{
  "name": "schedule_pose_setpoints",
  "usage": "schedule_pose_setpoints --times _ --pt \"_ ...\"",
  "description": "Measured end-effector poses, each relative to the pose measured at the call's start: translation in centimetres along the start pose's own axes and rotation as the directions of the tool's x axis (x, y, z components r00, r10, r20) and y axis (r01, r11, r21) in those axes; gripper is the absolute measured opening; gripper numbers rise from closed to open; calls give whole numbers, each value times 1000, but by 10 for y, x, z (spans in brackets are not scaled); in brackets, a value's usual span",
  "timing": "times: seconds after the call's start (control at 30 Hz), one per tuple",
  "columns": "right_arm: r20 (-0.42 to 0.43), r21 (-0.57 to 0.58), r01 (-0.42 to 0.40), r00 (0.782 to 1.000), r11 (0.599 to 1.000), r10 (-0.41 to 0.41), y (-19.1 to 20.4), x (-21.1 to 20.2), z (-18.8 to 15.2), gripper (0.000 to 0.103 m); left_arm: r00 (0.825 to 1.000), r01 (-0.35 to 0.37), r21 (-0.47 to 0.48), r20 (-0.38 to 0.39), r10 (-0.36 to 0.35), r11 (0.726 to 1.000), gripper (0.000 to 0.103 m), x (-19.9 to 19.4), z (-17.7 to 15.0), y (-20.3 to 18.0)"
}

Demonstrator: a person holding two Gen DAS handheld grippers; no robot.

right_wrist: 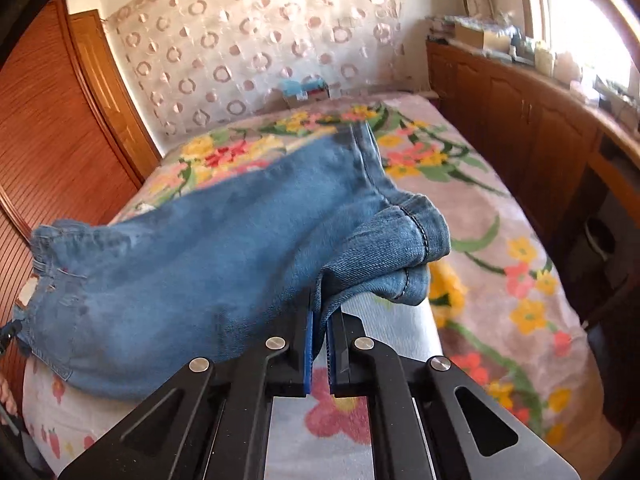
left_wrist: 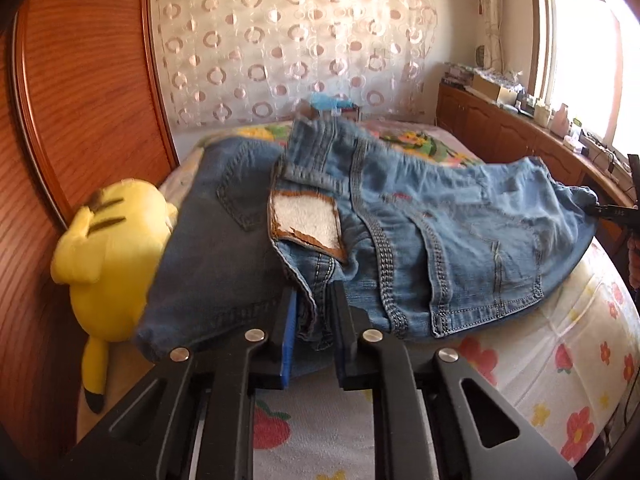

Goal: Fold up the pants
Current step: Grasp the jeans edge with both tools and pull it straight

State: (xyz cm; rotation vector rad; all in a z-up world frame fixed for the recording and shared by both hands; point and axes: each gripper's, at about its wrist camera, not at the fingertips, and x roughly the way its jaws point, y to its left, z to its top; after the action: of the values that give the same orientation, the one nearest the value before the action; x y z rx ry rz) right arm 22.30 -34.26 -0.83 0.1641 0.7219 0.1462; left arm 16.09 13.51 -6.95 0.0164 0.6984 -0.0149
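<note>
Blue denim pants (left_wrist: pixel 420 240) hang stretched above the bed between my two grippers. In the left wrist view my left gripper (left_wrist: pixel 314 312) is shut on the waistband, next to the torn brown label with white fleece (left_wrist: pixel 306 224). The back pockets and seams face the camera. At the far right edge of that view the right gripper (left_wrist: pixel 612 212) pinches the other end. In the right wrist view my right gripper (right_wrist: pixel 319 312) is shut on the cuffed leg ends (right_wrist: pixel 400 256). The pants (right_wrist: pixel 192 272) run off to the left there.
A yellow plush toy (left_wrist: pixel 108 256) lies at the bed's left side against the wooden wardrobe (left_wrist: pixel 80 100). The bed carries a floral blanket (right_wrist: pixel 500 216) and a strawberry-print sheet (left_wrist: pixel 540 380). A wooden cabinet (right_wrist: pixel 520 112) with clutter runs under the window on the right.
</note>
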Motion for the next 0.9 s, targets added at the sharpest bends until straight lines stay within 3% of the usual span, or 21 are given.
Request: schedule_pose_setpoints --times 0.3,0.5,0.77,0.9 --pt "72 -75 -62 995 995 68 4 -82 -28 4 996 16 -26 83 -13 1000 14 -70 5 4" --pt "50 -78 -95 994 992 99 -15 -110 -76 4 996 47 -48 76 -43 998 13 -112 -34 8" --pt "-28 -37 -88 996 995 87 -34 -100 -123 4 999 35 -58 -27 -36 998 16 -96 -73 5" --pt "-40 -17 -75 996 997 75 -40 -91 -125 4 999 24 -22 -43 -25 999 27 -95 -74 -2"
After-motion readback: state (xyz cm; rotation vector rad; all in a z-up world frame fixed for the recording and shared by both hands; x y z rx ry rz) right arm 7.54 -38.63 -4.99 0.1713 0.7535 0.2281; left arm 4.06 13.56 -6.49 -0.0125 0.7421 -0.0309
